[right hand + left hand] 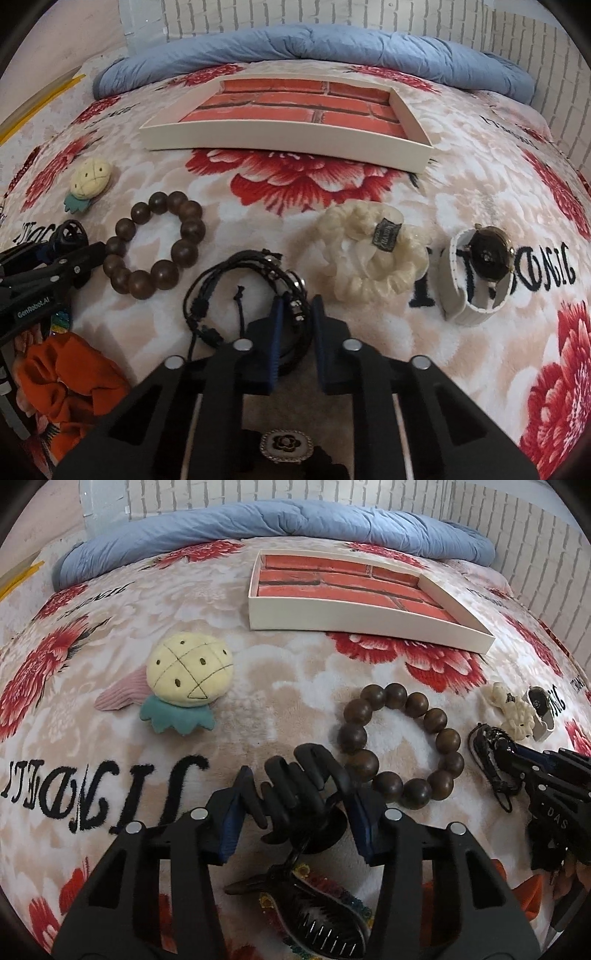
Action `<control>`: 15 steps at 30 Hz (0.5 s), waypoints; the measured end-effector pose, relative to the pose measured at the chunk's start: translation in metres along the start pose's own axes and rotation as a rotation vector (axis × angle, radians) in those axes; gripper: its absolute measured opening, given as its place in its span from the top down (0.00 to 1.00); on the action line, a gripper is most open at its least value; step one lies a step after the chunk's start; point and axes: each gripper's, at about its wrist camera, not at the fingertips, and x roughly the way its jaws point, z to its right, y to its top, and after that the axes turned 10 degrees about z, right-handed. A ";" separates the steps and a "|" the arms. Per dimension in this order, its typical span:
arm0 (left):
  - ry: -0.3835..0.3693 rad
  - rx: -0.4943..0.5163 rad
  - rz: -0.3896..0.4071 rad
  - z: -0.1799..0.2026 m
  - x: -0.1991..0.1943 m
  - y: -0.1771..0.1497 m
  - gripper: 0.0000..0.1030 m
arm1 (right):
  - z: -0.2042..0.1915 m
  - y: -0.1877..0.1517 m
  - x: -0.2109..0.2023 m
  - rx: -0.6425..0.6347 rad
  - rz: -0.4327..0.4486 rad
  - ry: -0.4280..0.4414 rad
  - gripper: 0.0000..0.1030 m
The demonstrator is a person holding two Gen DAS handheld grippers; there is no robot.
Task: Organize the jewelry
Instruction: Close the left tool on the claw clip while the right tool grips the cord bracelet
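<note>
Black hair claw (299, 775) caught between the left tool's (295, 812) blue pads (231, 823), both pads against its sides, teeth curling up past the fingertips. Resting on the bed's flowered blanket (258, 686), just in front of a second dark clip (314, 915) with bright beaded trim. Right tool (297, 325) nearly shut, pads pinching the near edge of the black cord bracelet (236, 291), the beaded strands squeezed in the narrow gap. Bracelet otherwise flat on the blanket.

Between the two, the wooden bead bracelet (402, 746), lying loose, just beside the claw and untouched by either tool. Right of the cords, a cream scrunchie (373, 258) with a small dark label, then a watch (484, 266) with dark face and white strap, standing on its strap. Orange scrunchie (62, 384) down at the lower left of the right view, near the left tool's frame. Small oval brooch (286, 445) with a black flower, seen low between the right tool's arms.

Further off, a pineapple plush (188, 683), yellow with teal leaves, partly on a pink piece of cloth (118, 698). Beyond everything, the white tray (332, 618) with brick-print floor, nothing in it, well apart from both tools. Blue quilt (258, 524) bunched along the far edge of the bed, white brick wall (295, 491) behind.
</note>
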 end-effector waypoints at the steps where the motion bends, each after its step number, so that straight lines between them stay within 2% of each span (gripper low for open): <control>1: -0.001 0.000 0.002 0.000 0.000 0.000 0.54 | 0.000 0.000 0.000 0.003 0.003 0.004 0.88; 7: -0.001 -0.003 0.033 0.000 -0.009 0.002 0.54 | 0.007 0.009 -0.008 0.035 0.049 0.030 0.88; 10: 0.005 0.005 0.057 0.001 -0.017 0.006 0.54 | 0.008 0.020 -0.019 0.031 0.107 0.033 0.88; 15: 0.007 0.012 0.097 0.000 -0.026 0.021 0.55 | 0.010 0.042 -0.025 0.031 0.155 0.056 0.88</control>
